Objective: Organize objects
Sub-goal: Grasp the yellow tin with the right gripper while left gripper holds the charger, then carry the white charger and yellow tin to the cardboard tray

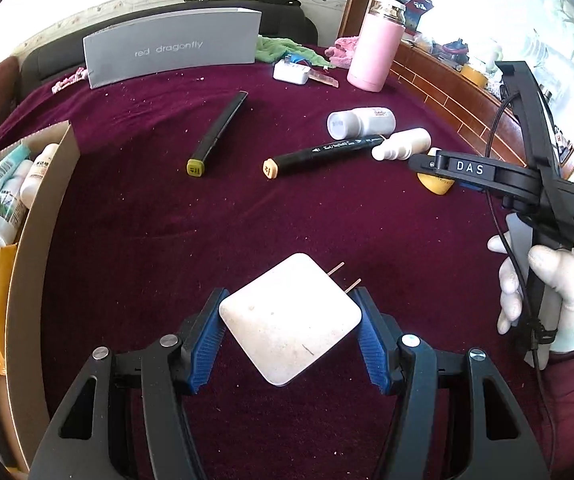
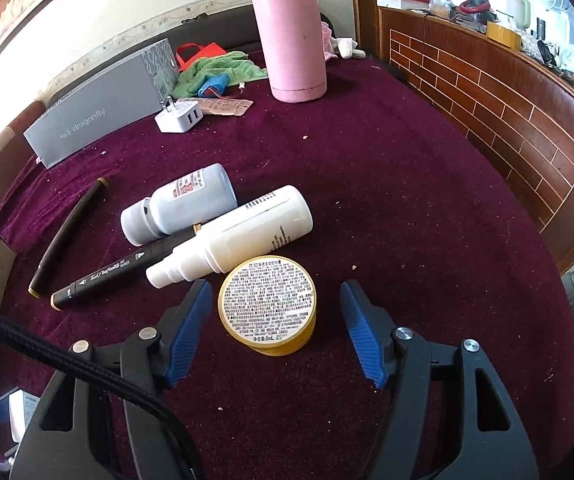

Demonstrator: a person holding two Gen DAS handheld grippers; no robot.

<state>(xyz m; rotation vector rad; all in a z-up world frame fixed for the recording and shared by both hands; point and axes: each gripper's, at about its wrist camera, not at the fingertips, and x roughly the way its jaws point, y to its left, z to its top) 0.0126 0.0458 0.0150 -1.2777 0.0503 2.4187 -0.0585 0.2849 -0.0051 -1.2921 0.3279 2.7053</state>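
Observation:
My left gripper (image 1: 290,295) is shut on a white square charger (image 1: 287,322), with the blue pads pressing on two opposite corners and its prongs pointing away to the right. In the right wrist view, my right gripper (image 2: 275,286) stands open around a round yellow tin (image 2: 267,306) with a printed label. There are gaps between both pads and the tin. The tin lies on the maroon cloth (image 2: 387,208). The left wrist view shows the right gripper (image 1: 427,162) held by a white-gloved hand (image 1: 559,296) over that tin (image 1: 435,187).
A white spray bottle (image 2: 243,236), a white pill bottle (image 2: 183,208) and two black markers (image 2: 115,272) (image 2: 69,232) lie just beyond the tin. Further back stand a pink flask (image 2: 293,40), a grey box (image 2: 103,108) and a second charger (image 2: 179,117). A cardboard box (image 1: 35,216) holds tubes.

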